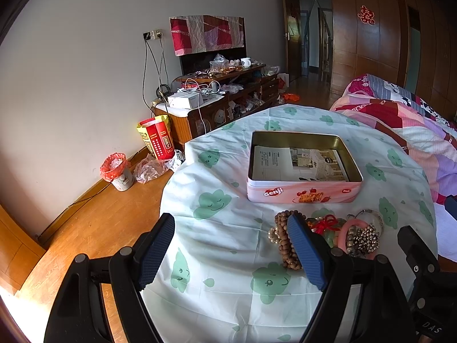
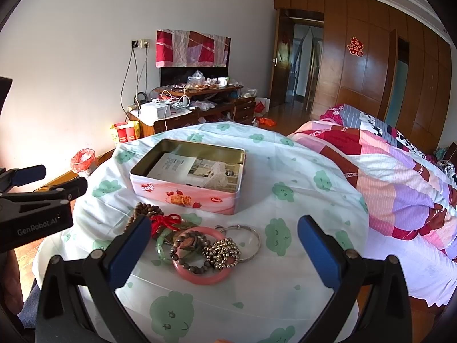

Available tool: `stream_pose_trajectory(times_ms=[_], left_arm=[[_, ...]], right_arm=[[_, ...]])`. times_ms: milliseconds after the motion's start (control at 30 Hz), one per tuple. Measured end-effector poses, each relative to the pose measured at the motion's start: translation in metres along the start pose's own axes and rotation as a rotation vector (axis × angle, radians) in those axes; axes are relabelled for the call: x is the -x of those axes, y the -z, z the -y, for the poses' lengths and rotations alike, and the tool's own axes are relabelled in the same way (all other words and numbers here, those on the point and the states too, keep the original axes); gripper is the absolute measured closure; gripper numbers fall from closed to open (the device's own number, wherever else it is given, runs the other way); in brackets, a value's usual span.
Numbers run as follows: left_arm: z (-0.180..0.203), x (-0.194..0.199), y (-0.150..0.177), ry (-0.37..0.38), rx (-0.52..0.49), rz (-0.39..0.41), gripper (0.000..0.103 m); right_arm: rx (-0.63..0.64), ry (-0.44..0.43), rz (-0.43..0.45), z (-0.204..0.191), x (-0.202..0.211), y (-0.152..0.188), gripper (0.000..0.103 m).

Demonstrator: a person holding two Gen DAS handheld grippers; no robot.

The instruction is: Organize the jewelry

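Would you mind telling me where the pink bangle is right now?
In the right wrist view, the pink bangle lies on the tablecloth in front of the pink tin, under the beaded bracelets, beside the silver bangle.

Count: 1 tin, about 7 jewelry pieces, 2 grippers.

1 open pink biscuit tin [image 2: 187,188] mid-table with 1 leaflet [image 2: 197,171] inside; near the table's front edge: 1 pink bangle [image 2: 200,277], 1 silver bangle [image 2: 251,243], 1 green bangle [image 2: 161,247], 2 wooden bead bracelets [image 2: 188,245], 1 metal-bead cluster [image 2: 224,253], 1 red knotted cord [image 2: 165,221].
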State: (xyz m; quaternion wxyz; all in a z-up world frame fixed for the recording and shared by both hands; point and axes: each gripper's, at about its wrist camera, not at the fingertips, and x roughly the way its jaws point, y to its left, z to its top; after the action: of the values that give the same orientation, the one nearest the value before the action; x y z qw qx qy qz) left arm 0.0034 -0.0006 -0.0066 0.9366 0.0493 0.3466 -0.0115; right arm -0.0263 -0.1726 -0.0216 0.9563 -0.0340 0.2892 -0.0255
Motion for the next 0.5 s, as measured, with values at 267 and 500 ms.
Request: stream_pose_trajectory(times_ms=[267,500], left_arm=[[-0.0007,-0.0019,0.0002,-0.001,-0.003,-0.005,0.022],[-0.0005,-0.0023,0.0005,-0.003,-0.002,-0.006,0.022]], right_arm=[[-0.001,-0.001,-0.001,0.0007,-0.001,0.0005,0.0],[-0.001,0.0,-0.002,0.0013,-0.0015,0.0001,0.0]])
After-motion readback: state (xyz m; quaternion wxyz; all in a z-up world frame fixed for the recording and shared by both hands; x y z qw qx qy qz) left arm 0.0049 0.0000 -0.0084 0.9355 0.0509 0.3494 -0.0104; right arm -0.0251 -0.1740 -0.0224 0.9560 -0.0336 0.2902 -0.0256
